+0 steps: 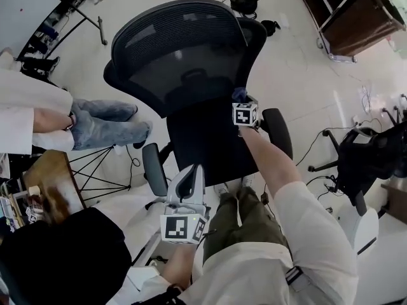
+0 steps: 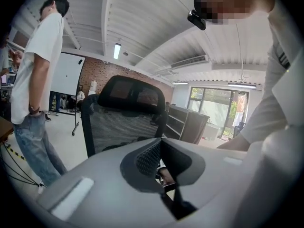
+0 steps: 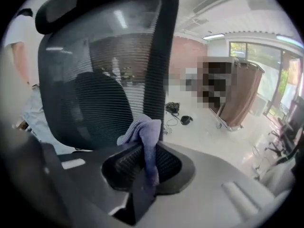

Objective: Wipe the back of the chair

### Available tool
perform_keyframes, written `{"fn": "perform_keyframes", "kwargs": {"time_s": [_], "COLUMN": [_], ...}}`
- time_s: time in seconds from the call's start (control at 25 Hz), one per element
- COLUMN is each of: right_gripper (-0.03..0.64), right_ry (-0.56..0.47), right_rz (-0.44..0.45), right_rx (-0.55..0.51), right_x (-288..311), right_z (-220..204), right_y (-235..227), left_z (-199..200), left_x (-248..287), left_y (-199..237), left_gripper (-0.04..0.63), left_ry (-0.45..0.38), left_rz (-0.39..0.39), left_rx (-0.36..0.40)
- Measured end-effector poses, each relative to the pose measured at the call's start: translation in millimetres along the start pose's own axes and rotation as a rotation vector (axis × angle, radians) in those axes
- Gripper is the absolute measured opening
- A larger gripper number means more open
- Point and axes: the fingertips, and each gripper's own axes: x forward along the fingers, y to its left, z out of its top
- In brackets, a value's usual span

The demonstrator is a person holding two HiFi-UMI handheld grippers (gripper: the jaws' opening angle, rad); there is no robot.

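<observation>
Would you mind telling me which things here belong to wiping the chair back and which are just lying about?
In the job: chair back, purple cloth, right gripper with jaws shut on it.
Lying about: black bag, shelf cart, wooden side table, bystander's jeans.

Right gripper [image 1: 240, 98] outstretched, fingers [image 3: 124, 161] tight on cloth [image 3: 142, 129]; left gripper [image 1: 187, 182] low, fingers [image 2: 148, 158] together.
</observation>
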Motion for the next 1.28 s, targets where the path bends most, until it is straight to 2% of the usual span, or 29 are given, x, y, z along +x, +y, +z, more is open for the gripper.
{"fn": "perform_keyframes", "kwargs": {"time_s": [0.12,0.2,0.32,0.4,0.48,0.6,0.68,0.84,1.08,1.28], "right_gripper": [0.048,0.048,0.048,0.048,0.048,0.049,0.049,0.049,0.049,0.049], "right_ry": [-0.103,-0.177,-0.446,-0.616,-0.709,-0.889,-0.971,-1.071,-1.050,-1.048], "right_rz": [0.082,0.131,0.224,0.283,0.343,0.428,0.465,0.483,0.504,0.524], "right_rx": [-0.014,0.018,-0.008,-0.018,-0.020,-0.068,-0.098,-0.109,-0.092,-0.070], "right_x": [-40.0,-108.1,-247.2,-352.9,-469.0,-618.9,-684.5,-735.5,-752.7,-770.9], "right_z": [27.7,42.1,63.0,85.3,95.8,86.1,72.2,48.8,26.6,6.5], "right_y": [24.8,53.4,94.0,104.4,114.2,132.9,137.8,139.3,160.5,171.3], "left_z": [6.8,14.5,14.1,23.2,45.6,79.1,89.2,81.4,70.2,55.8], "left_x": [-6.1,-33.4,-98.0,-133.2,-168.0,-227.2,-257.1,-286.1,-314.0,-340.3], "left_y": [-10.9,-10.8,-12.6,-18.0,-30.0,-51.9,-66.6,-86.1,-89.4,-81.3], "left_gripper": [0.095,0.095,0.095,0.092,0.092,0.091,0.091,0.091,0.092,0.091], "left_ry": [-0.004,0.003,-0.007,-0.093,-0.187,-0.283,-0.334,-0.392,-0.396,-0.382], "left_rz": [0.010,0.025,0.053,0.089,0.112,0.123,0.127,0.106,0.069,0.085], "left_rx": [0.014,0.028,0.062,0.096,0.132,0.187,0.219,0.243,0.235,0.199]}}
